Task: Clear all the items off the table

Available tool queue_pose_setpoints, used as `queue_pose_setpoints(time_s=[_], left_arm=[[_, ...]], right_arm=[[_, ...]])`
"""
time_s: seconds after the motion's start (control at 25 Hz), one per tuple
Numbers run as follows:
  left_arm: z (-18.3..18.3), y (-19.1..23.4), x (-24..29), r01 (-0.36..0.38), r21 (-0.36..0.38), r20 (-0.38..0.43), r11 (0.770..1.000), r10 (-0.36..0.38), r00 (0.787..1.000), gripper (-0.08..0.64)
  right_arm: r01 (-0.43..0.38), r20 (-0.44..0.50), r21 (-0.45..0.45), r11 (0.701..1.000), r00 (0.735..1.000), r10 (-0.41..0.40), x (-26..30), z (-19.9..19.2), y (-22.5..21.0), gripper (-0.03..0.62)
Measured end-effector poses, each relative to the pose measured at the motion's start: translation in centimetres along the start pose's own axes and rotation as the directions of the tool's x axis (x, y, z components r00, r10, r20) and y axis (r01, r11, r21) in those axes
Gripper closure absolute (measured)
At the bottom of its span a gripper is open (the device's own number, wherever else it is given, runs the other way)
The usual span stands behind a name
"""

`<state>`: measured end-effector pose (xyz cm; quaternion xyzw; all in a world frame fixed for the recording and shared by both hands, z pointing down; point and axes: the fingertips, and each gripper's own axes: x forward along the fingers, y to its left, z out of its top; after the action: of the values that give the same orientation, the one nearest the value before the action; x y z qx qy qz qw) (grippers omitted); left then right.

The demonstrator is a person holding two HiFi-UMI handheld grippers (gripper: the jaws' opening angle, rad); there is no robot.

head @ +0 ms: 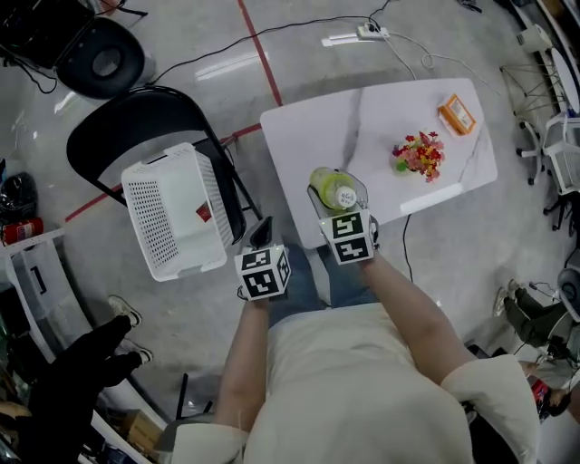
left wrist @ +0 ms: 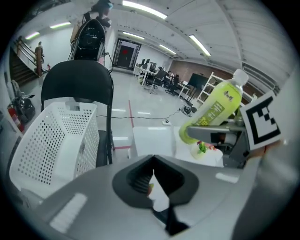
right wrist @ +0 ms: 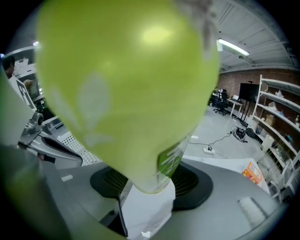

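my right gripper [head: 340,201] pinches a green bottle [head: 324,184] at the white table's [head: 362,127] near edge; left gripper [head: 261,232] pressed together, empty, near the basket [head: 172,213] on the chair [head: 136,118]; cables [head: 299,27] cross the grey floor [head: 435,254].

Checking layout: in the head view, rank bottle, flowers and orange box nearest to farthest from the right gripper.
1. The bottle, held in the right gripper.
2. The flowers, further right on the table.
3. The orange box, at its far right corner.

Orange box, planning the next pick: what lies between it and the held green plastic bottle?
Head view: a small colourful flower bunch on the white table.
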<state>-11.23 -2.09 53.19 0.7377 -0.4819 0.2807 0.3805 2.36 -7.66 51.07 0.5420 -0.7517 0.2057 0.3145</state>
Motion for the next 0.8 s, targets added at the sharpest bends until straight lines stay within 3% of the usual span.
queue_pose_setpoints(time_s=[0.48, 0.8], left_arm=[[2.6, 4.4, -5.9, -0.056, -0.037, 0.086, 0.998, 0.059, 0.995, 0.552], [2.1, 8.6, -10.1, -0.121, -0.104, 0.128, 0.987, 0.134, 0.983, 0.552]], right_arm=[[-0.092, 0.02, -0.115, 0.989, 0.995, 0.095, -3.4, 4.3, 5.8, 0.322], [-0.201, 0.002, -0.232, 0.952, 0.978, 0.207, -4.1, 5.8, 11.8, 0.322]])
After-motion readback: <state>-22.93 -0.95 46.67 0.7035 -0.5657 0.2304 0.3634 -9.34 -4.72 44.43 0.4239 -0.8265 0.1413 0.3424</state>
